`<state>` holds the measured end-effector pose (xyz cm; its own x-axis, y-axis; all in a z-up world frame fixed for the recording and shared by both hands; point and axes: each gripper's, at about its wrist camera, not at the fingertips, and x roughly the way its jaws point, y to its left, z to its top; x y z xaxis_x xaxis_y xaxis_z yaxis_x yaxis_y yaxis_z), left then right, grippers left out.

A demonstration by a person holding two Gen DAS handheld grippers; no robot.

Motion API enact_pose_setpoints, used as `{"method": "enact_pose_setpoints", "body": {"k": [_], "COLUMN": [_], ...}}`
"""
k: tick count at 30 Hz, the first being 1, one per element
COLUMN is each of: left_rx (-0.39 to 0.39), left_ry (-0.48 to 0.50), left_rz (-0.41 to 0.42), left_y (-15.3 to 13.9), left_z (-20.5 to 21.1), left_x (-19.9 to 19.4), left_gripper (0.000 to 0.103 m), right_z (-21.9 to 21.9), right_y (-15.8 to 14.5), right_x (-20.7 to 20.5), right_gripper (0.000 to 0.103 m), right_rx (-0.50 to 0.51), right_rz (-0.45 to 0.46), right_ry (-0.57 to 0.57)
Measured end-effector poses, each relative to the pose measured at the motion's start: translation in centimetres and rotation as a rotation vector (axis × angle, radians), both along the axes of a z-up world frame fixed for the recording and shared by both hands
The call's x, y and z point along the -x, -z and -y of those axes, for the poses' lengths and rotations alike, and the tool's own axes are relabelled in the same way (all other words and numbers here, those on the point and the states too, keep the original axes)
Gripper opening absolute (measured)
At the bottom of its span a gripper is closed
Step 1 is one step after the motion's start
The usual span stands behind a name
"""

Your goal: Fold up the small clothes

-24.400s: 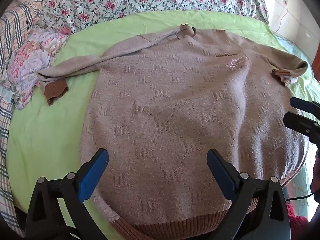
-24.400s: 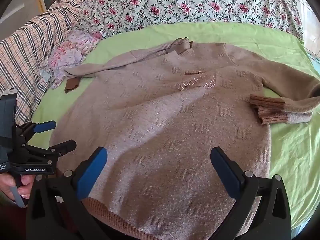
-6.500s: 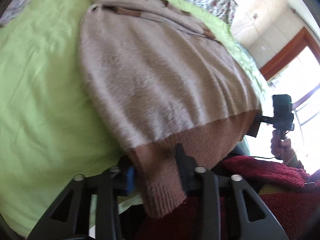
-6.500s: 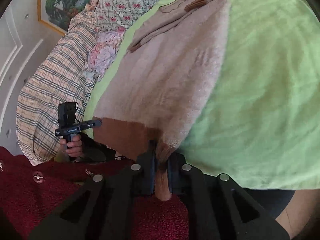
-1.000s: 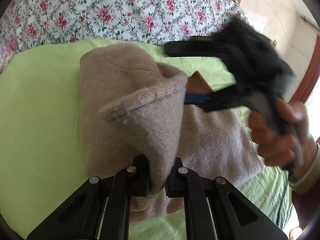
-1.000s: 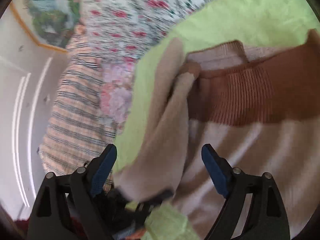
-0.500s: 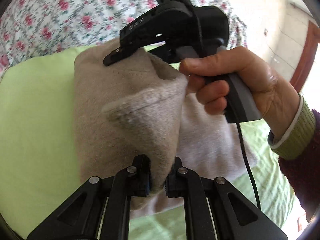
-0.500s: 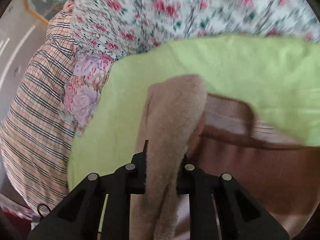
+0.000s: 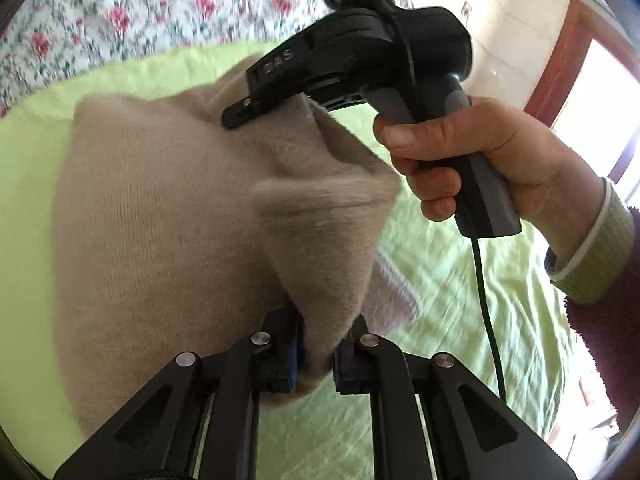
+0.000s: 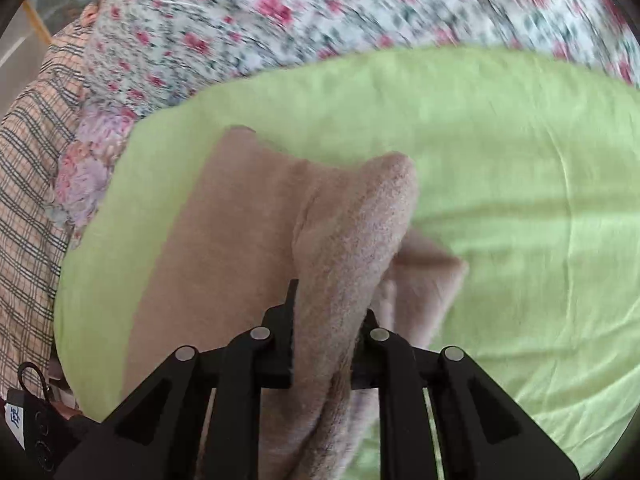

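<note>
The beige knit sweater (image 9: 160,216) is bunched into a folded bundle and lifted over the green sheet (image 9: 440,264). My left gripper (image 9: 316,356) is shut on a thick fold of it at the near edge. The right gripper's black body and the hand holding it (image 9: 460,148) reach in from the right, its tip at the sweater's far top edge. In the right wrist view my right gripper (image 10: 328,336) is shut on a fold of the sweater (image 10: 240,240), which rises between the jaws and hangs down to the left.
A floral quilt (image 10: 320,12) lies along the far side of the green sheet (image 10: 520,200). A plaid blanket (image 10: 28,184) and a pink flowered cloth (image 10: 88,160) lie at the left. A wooden door frame (image 9: 560,52) and bright window are at the right.
My right gripper has gone from open beside the sweater to shut on its far fold. Both grippers have lifted the bundle nearer to the cameras. The left grip has stayed shut throughout.
</note>
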<state>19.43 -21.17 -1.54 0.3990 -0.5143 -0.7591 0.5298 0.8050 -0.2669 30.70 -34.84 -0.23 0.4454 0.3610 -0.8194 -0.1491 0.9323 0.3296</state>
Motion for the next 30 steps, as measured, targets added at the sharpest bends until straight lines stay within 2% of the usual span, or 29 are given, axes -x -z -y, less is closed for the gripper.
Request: {"method": "enact_pose_setpoints", "body": {"k": [3,5,7,9,11,12,14,17,22,26,28,29,30], "left_rx": [0.037,0.039,0.052,0.072,0.094,0.112,0.111,0.165,0.225,0.209,0.190,0.185,0.179], "left_ry": [0.033,0.039,0.024,-0.008,-0.065,-0.094,-0.156,-0.195,-0.185,-0.179,-0.176,-0.173,-0.170], "left_rz": [-0.037,-0.040,-0.037,-0.054,-0.075,-0.088,-0.115,-0.186,-0.269,-0.295,-0.297,-0.289,-0.272], "left_y": [-0.6,-1.4,-2.1,-2.4,-2.4,-2.2,-1.6,-0.7,0.7,2.0,3.0,3.2,3.3], "left_z": [-2.2,-4.3,-6.8,-9.6,-12.2,-13.4,-14.7,-16.3,-15.3,-13.3,-12.4,-12.1,-12.0], "left_x": [0.5,1.2,1.5,1.3,0.3,-0.5,-2.2,-5.6,-9.4,-10.9,-11.3,-11.1,-11.0], "left_gripper": [0.019,0.036,0.040,0.043,0.054,0.054,0.063,0.066,0.077,0.086,0.084,0.077,0.074], "right_z": [1.0,1.0,1.4,1.5,2.0,2.1,2.2,2.3,2.4,1.9,1.1,0.9,0.5], "right_y": [0.1,-0.3,-0.9,-1.3,-1.1,-0.9,-0.2,0.8,2.2,3.5,4.0,4.1,4.0], "right_x": [0.9,1.7,2.7,3.8,4.6,4.8,5.2,5.6,5.1,4.5,4.3,4.3,4.4], "right_gripper": [0.034,0.038,0.053,0.065,0.068,0.070,0.071,0.071,0.071,0.071,0.064,0.048,0.043], "right_rx": [-0.067,-0.065,-0.042,-0.065,-0.106,-0.118,-0.137,-0.152,-0.233,-0.290,-0.298,-0.304,-0.302], "right_rz": [0.023,0.041,0.066,0.084,0.071,0.061,0.040,0.013,-0.018,-0.060,-0.069,-0.075,-0.073], "right_ry": [0.042,0.051,0.069,0.077,0.081,0.084,0.086,0.090,0.102,0.096,0.085,0.080,0.087]}}
